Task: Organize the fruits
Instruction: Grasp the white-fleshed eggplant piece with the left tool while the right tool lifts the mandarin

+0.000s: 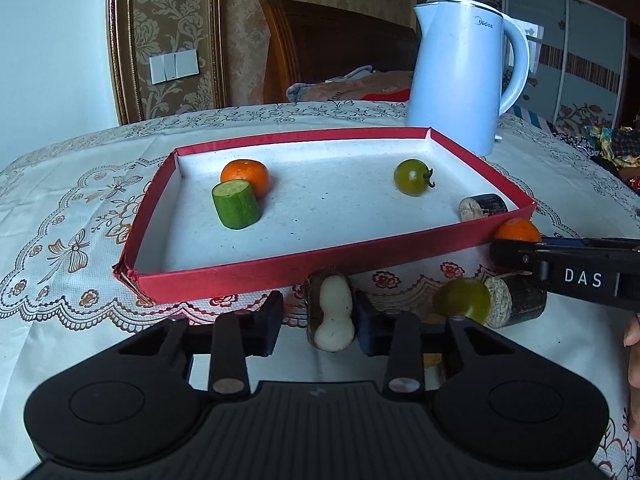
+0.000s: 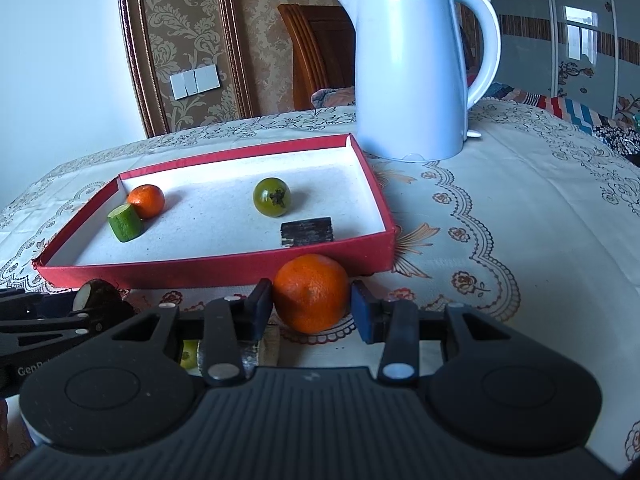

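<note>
A red tray [image 1: 240, 276] [image 2: 200, 268] holds an orange [image 1: 248, 174], a cucumber piece [image 1: 236, 204], a green tomato [image 1: 412, 176] and a dark cylinder piece [image 1: 482, 206]. My left gripper [image 1: 318, 320] is open around a dark-skinned, white-fleshed piece [image 1: 332, 312] on the cloth in front of the tray; a gap shows at its left pad. My right gripper [image 2: 310, 306] is open around an orange [image 2: 310, 292] by the tray's near right corner. Another green tomato [image 1: 462, 300] and a dark cylinder piece [image 1: 516, 300] lie between the grippers.
A pale blue kettle [image 1: 460, 76] [image 2: 416, 68] stands behind the tray's far right corner. The table wears a white embroidered cloth [image 2: 500, 208]. A wooden chair [image 1: 320, 40] and a wall are behind.
</note>
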Available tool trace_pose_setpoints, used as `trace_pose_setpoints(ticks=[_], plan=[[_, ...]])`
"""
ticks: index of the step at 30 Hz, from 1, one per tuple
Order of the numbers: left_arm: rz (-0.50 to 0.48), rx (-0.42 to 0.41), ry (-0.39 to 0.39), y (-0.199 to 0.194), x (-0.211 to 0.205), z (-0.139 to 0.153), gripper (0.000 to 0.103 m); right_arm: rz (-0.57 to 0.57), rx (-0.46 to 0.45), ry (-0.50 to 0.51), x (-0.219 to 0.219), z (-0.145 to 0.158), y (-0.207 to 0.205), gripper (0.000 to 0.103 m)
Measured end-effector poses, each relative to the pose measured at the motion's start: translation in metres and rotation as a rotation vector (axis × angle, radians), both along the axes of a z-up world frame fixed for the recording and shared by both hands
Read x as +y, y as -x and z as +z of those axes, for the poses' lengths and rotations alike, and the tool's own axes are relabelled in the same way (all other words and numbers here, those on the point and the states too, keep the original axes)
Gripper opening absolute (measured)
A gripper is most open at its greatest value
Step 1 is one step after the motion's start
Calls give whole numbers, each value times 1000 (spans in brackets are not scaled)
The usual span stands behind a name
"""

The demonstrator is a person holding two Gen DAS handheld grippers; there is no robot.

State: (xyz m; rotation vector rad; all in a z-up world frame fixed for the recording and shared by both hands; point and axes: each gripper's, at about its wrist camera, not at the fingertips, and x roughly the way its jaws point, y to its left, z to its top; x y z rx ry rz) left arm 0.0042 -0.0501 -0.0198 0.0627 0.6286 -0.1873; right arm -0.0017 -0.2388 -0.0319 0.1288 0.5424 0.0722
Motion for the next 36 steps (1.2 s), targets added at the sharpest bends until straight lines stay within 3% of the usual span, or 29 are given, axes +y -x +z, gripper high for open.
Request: trace_pose_setpoints(ticks=[12,14,17,28,36], plan=[[-21,-52,-18,8,-2,6,32,0,-13,-13,-2,0,4,39],[-30,-53,-20,8,-2,6,25,-3,-16,-17,-3,0,4,39],[-35,-56,-26,9,-3,5,25,-7,-17,-22,-4,1,5,39],[-30,-64,1,11,2,8,24,-17,-39,-39,-8,2,9,39],[-25,-139,58,22,10,19,23,-24,-66,-50,-11,4,15,39]])
